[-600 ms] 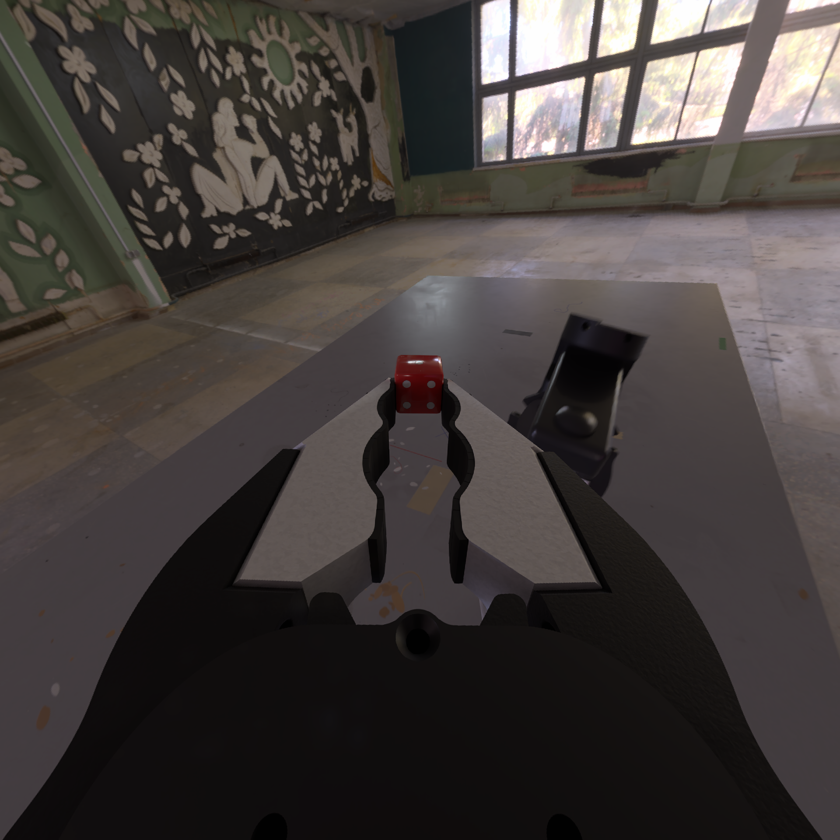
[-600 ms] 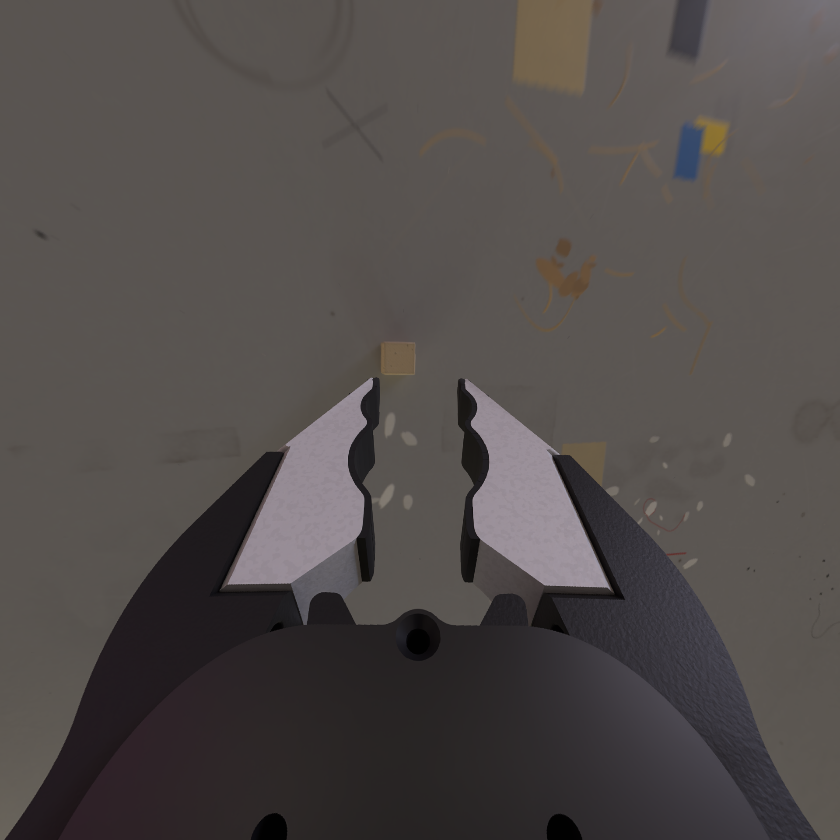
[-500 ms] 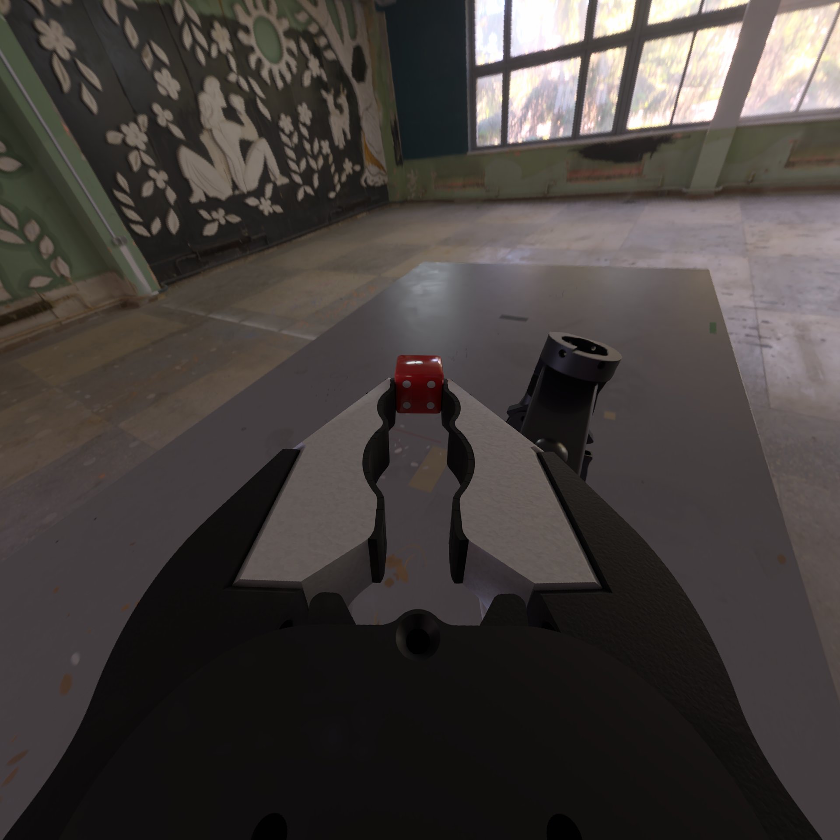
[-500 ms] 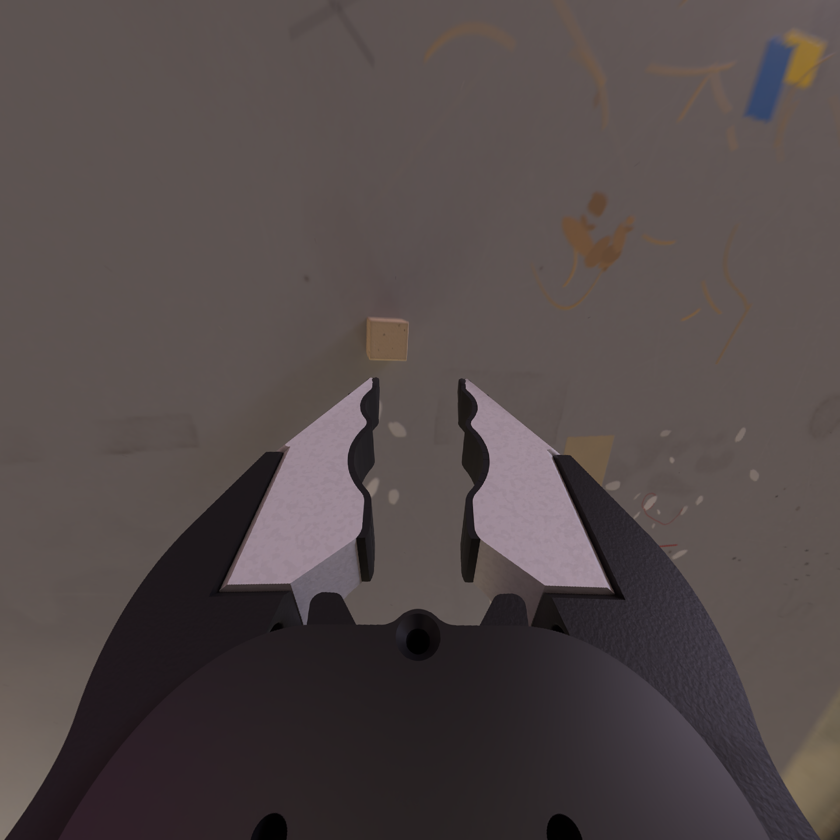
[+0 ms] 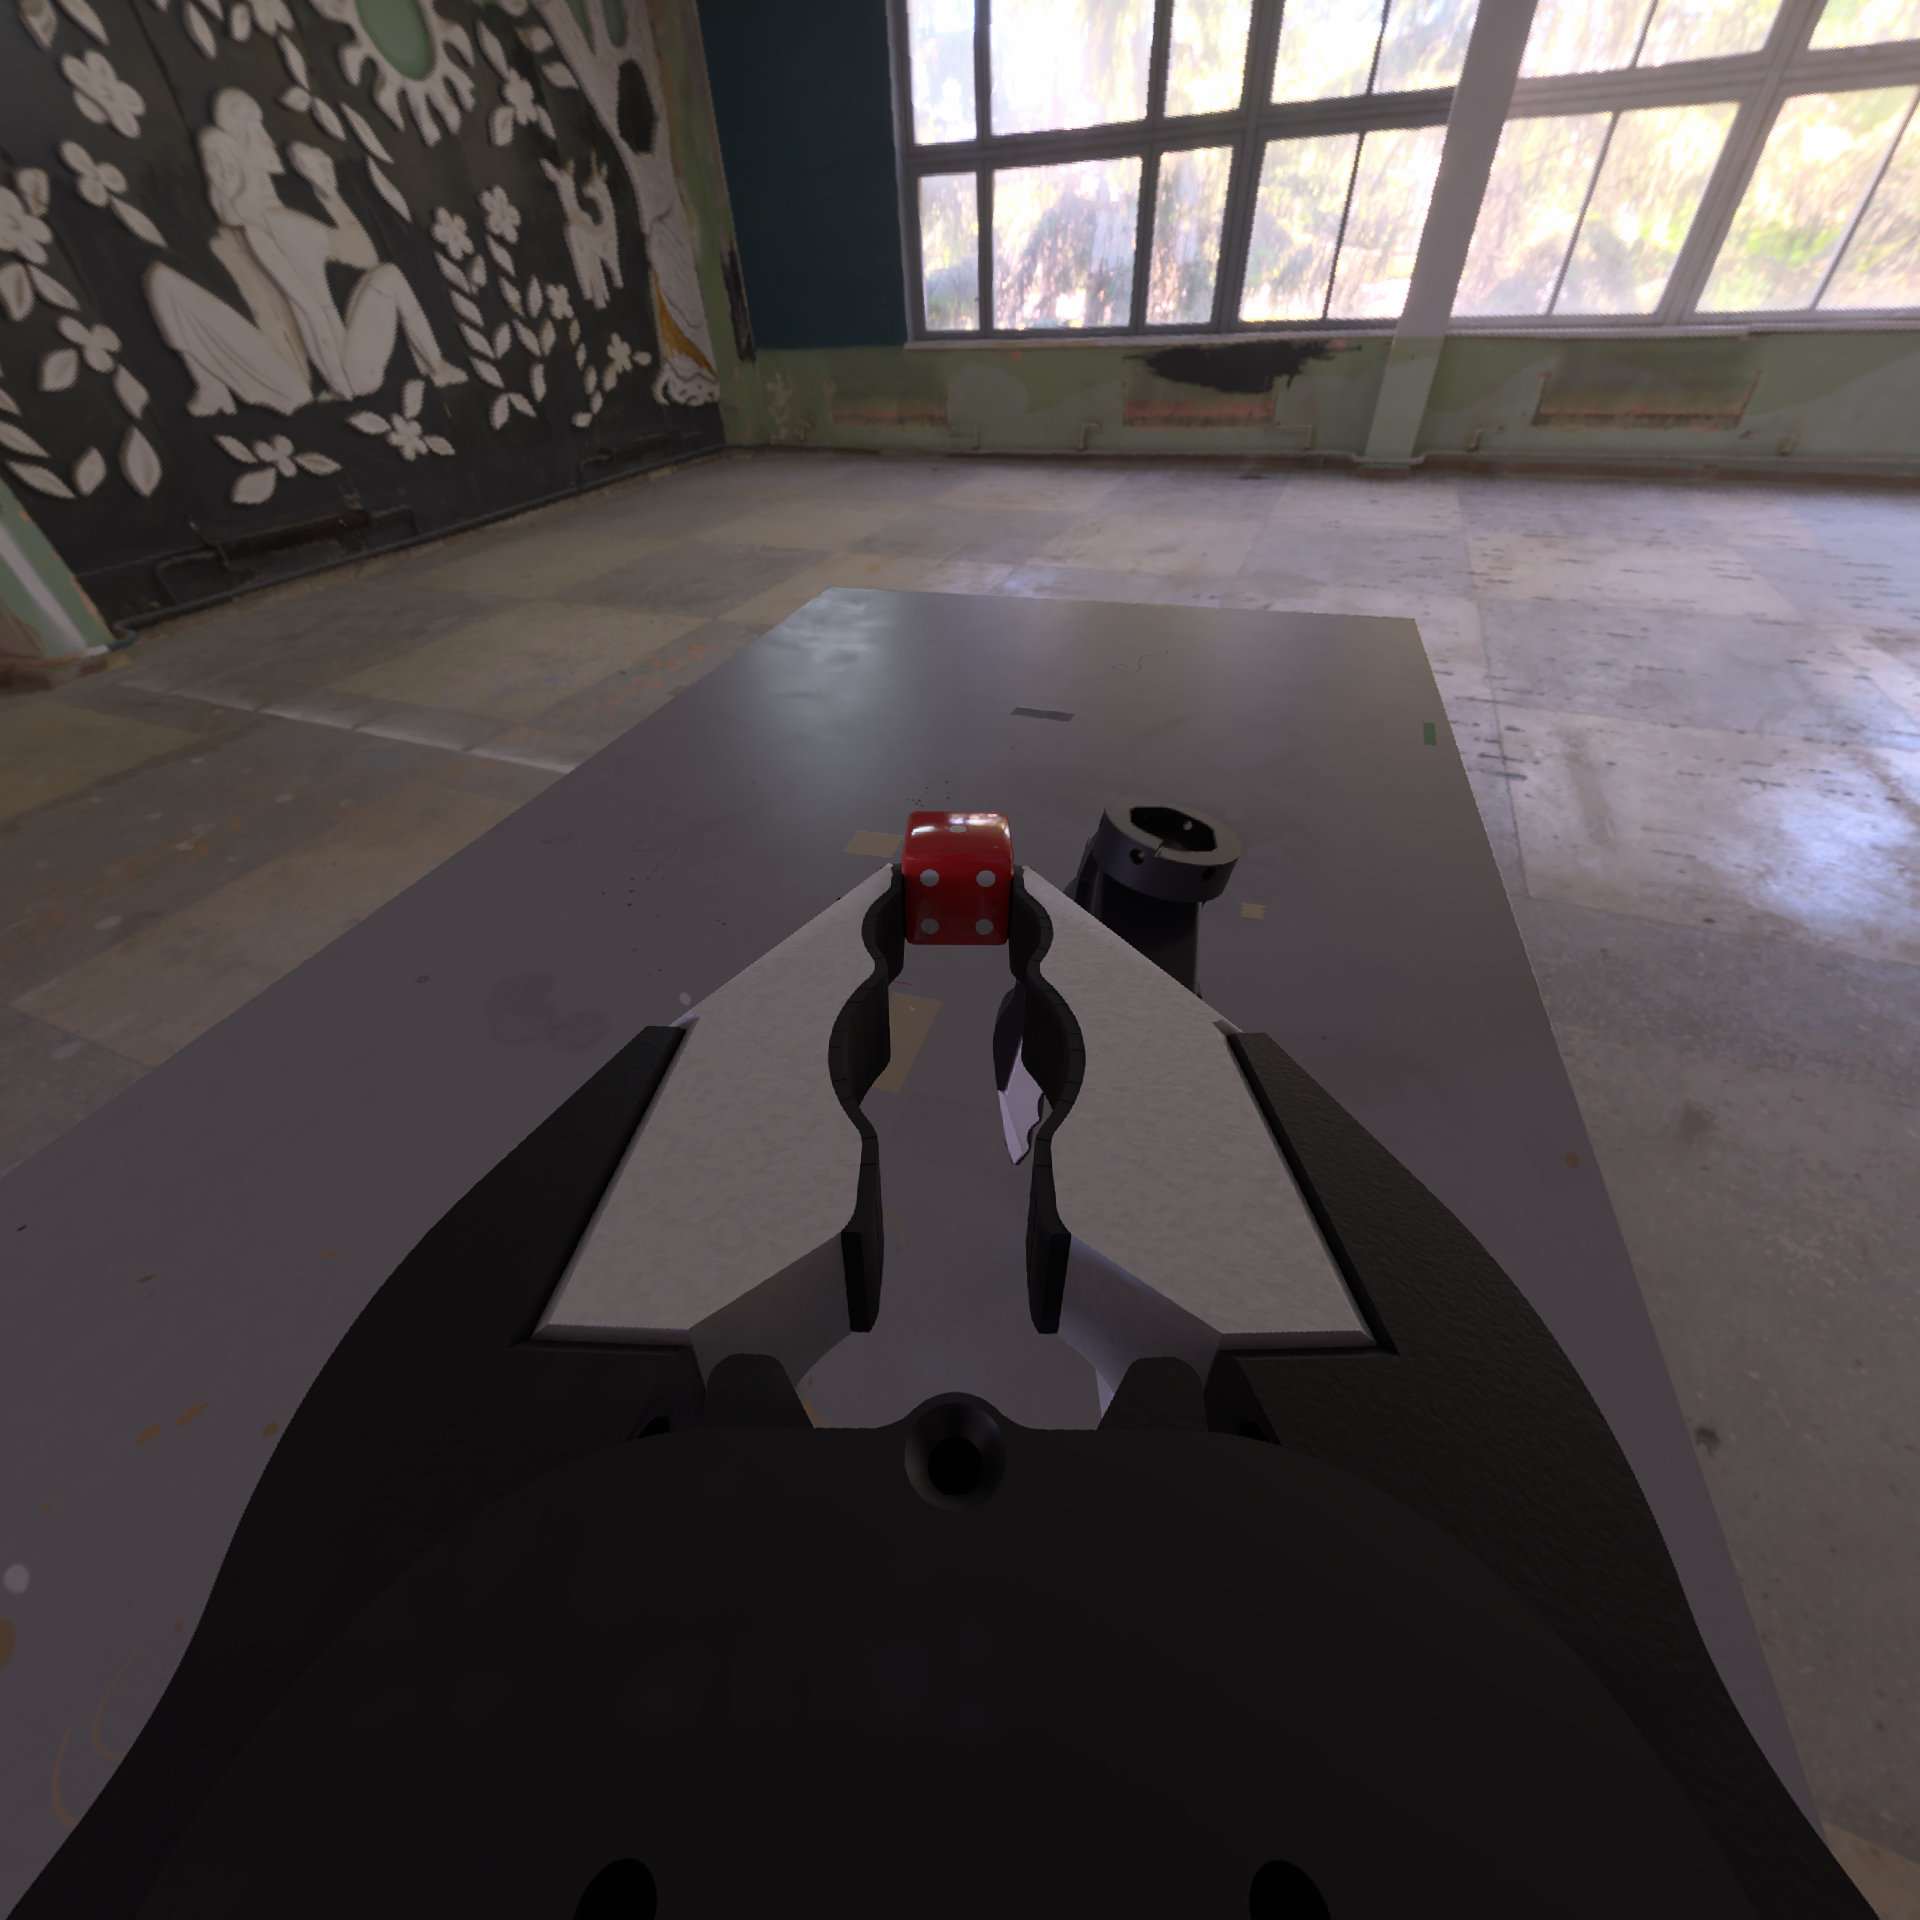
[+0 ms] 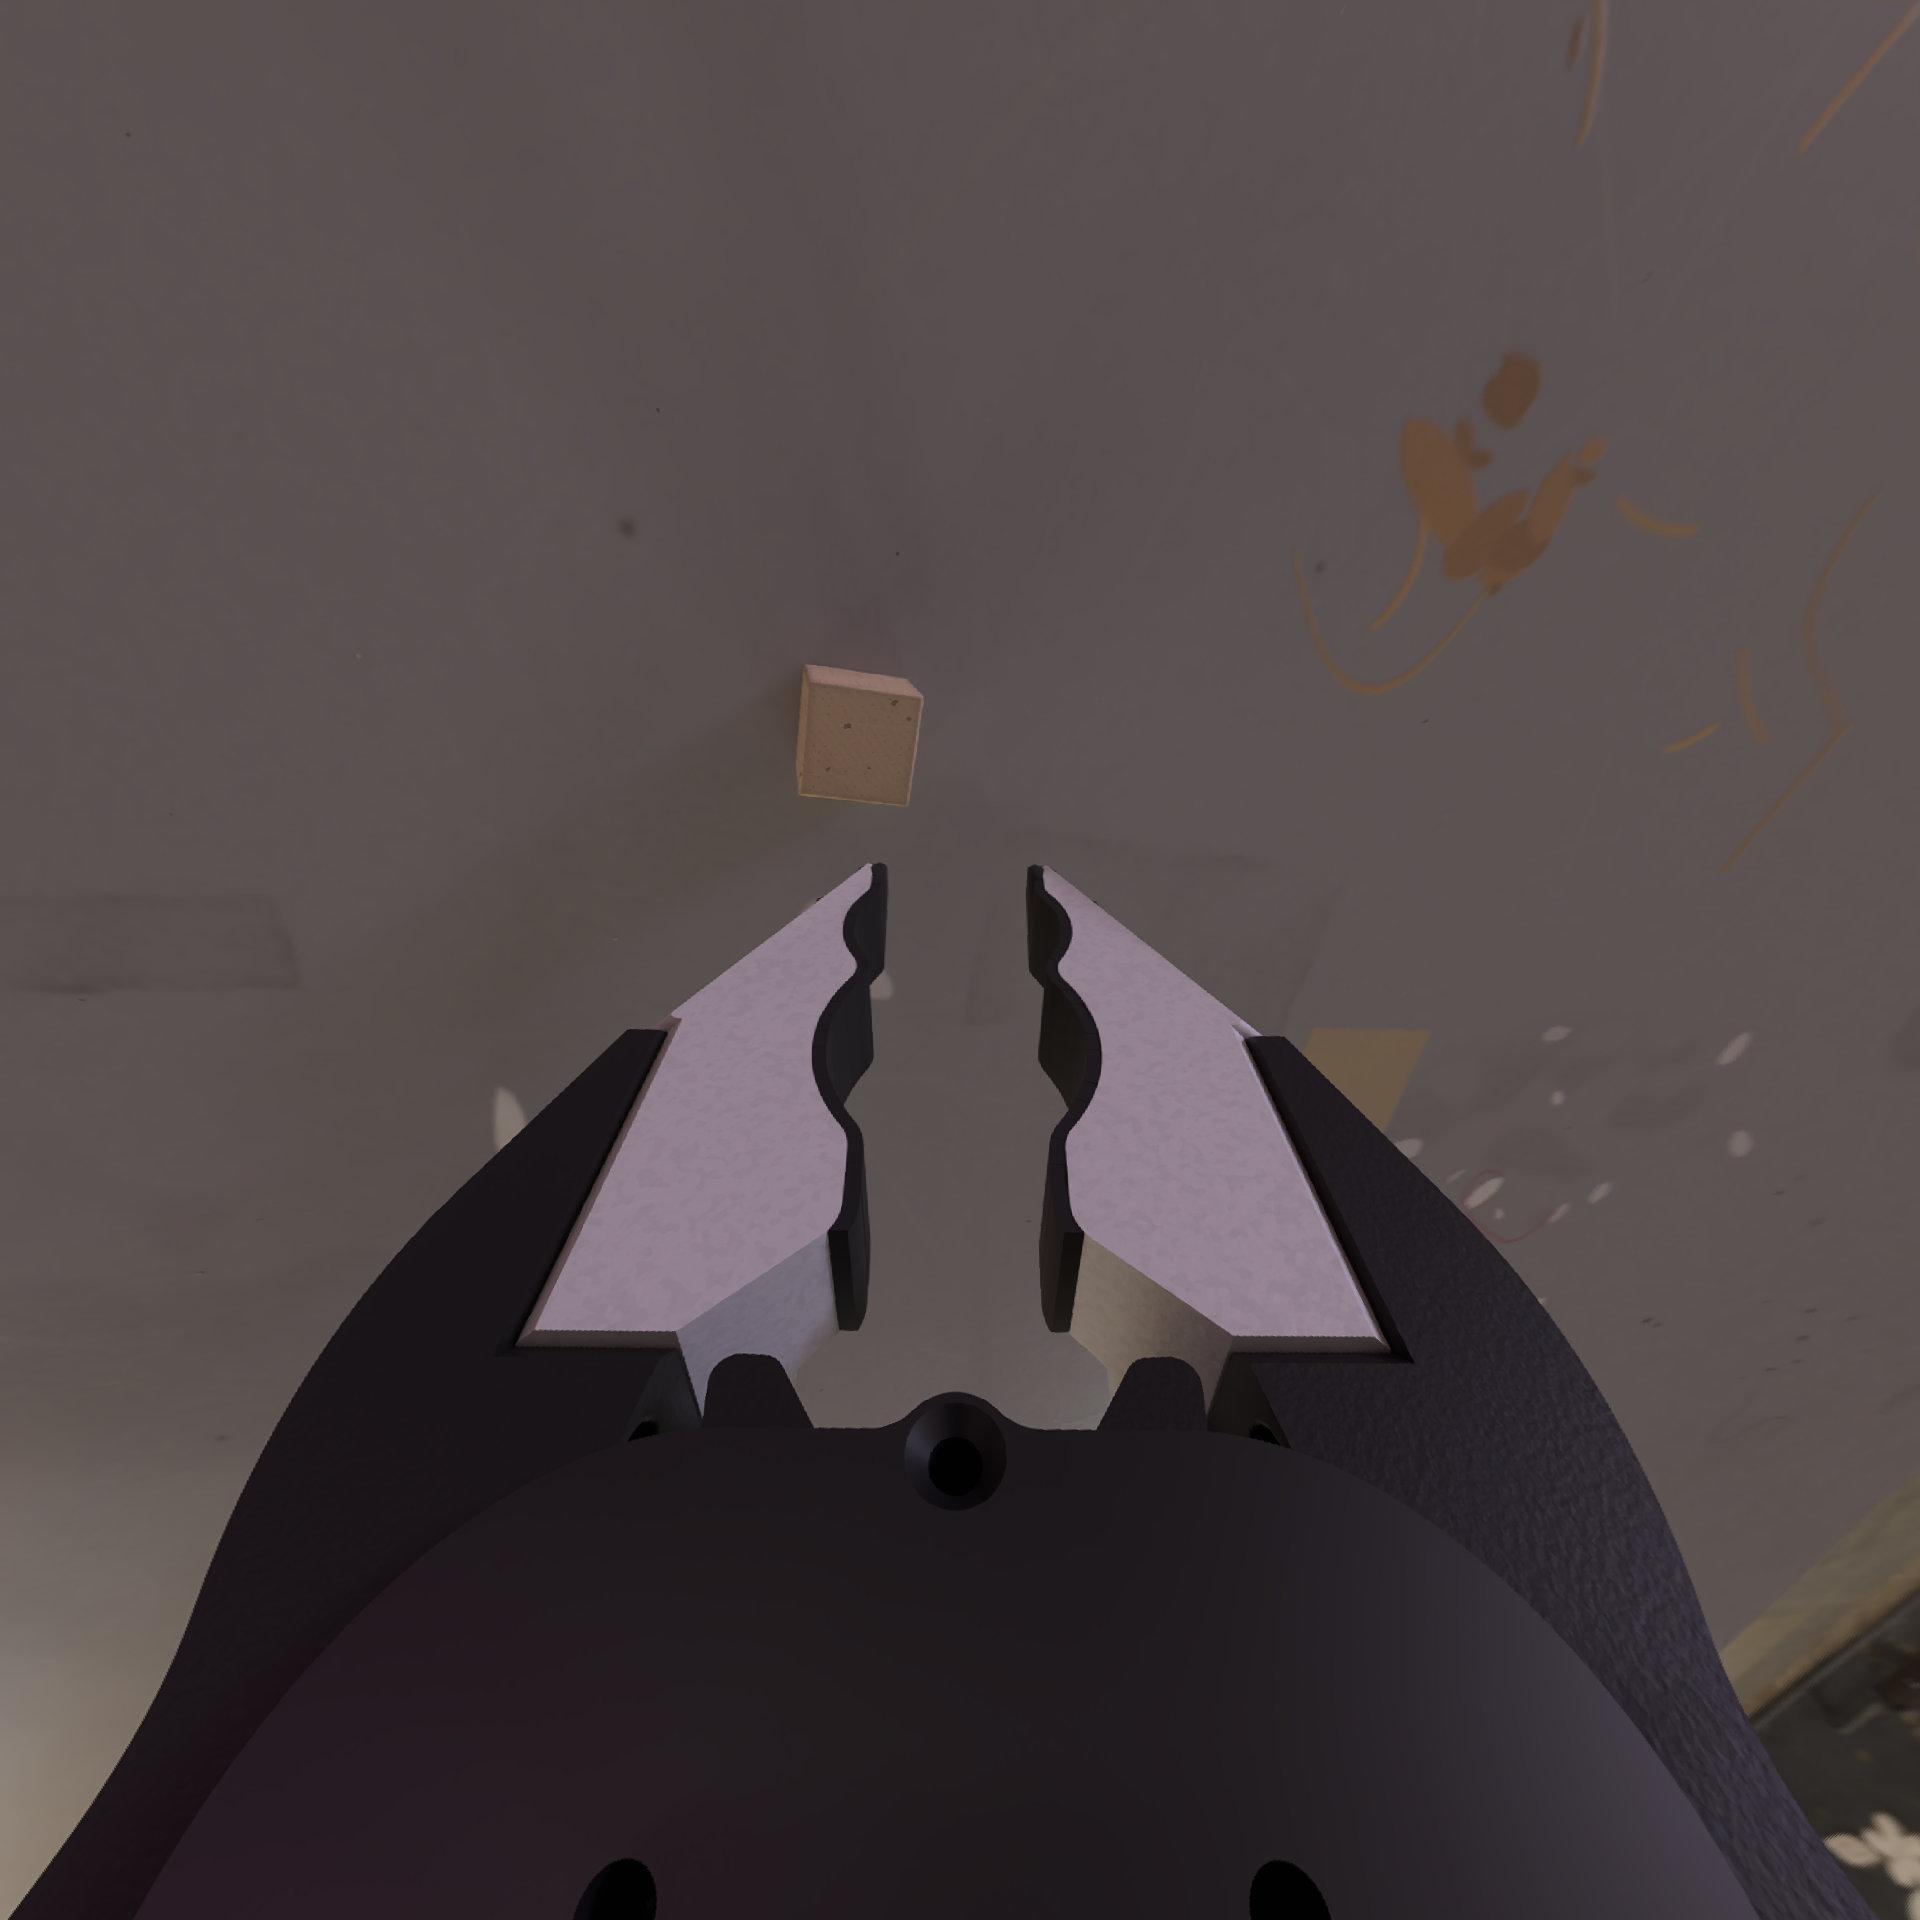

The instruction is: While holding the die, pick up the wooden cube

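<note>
My left gripper (image 5: 957, 883) is shut on a red die (image 5: 956, 878) with white pips, held at the fingertips above the grey table (image 5: 644, 935). The right gripper shows in the left wrist view (image 5: 1153, 883) as a black body just right of the die, pointing down. In the right wrist view my right gripper (image 6: 957, 883) is open and empty, looking down at the table. The small tan wooden cube (image 6: 859, 734) lies on the table just beyond the fingertips and a little left of the gap.
The table top (image 6: 416, 416) bears orange paint marks (image 6: 1486, 499), white flecks and a tan patch (image 6: 1361, 1070) to the right of the gripper. The table's far edge (image 5: 1101, 608) and right edge border a tiled floor (image 5: 1662, 675).
The right gripper has come lower and closer to the wooden cube, which looks larger now. In the left wrist view the right gripper has shifted towards the die. The left gripper keeps hold of the die.
</note>
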Robot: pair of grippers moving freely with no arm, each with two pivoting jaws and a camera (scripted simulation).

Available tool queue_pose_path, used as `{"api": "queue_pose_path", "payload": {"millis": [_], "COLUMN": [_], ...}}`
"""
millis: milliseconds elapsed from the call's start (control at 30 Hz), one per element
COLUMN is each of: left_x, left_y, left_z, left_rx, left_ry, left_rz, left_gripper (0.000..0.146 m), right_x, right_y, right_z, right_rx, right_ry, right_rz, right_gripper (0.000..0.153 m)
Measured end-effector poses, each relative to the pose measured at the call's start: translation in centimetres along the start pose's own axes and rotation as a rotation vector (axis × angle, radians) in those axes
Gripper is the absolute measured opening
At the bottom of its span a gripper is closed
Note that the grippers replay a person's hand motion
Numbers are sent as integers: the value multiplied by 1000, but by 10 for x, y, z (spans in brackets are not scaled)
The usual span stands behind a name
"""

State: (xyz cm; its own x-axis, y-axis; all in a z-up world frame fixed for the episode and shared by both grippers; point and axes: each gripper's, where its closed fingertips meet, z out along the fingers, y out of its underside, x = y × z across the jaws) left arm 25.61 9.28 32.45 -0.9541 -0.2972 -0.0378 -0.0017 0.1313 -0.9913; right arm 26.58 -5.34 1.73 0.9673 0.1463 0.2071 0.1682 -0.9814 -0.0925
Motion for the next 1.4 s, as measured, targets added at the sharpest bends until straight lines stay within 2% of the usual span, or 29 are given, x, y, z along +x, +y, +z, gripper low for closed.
{"api": "queue_pose_path", "payload": {"millis": [100, 200, 333, 433, 533, 900, 1100, 1200, 1300, 1400], "left_x": [1, 3, 3, 4, 6, 10, 11, 10, 4, -7], "left_y": [-3, -5, -5, -5, -5, -2, 4, 7, 11, 18], "left_z": [-5, -8, -10, -10, -9, -2, 5, 10, 14, 21], "left_rx": [11, 23, 24, 21, 18, -8, -34, -50, -59, -83], "left_ry": [-7, -1, 3, -1, 6, 18, 25, 26, 4, -39], "left_rz": [10, 4, -9, -1, 4, 19, 19, 18, 10, -17], "left_gripper": [19, 19, 19, 19, 19, 19, 19, 19, 19, 19], "right_x": [-8, -19, -24, -22, -23, -19, -19, -20, -15, 3], "right_y": [-2, -8, -7, -16, -27, -22, -22, -19, -11, 6], "right_z": [2, 1, -1, -3, -2, 2, 3, 2, -12, -48], "right_rx": [4, 23, -18, 30, 70, 36, 43, 20, 29, 107], "right_ry": [-75, -125, -134, -106, -130, -150, -172, -174, -129, -19], "right_rz": [50, 38, 58, 50, 82, 163, 178, 162, 139, 233], "right_gripper": [16, 12, 15, 28, 33, 31, 27, 20, 20, 20]}}
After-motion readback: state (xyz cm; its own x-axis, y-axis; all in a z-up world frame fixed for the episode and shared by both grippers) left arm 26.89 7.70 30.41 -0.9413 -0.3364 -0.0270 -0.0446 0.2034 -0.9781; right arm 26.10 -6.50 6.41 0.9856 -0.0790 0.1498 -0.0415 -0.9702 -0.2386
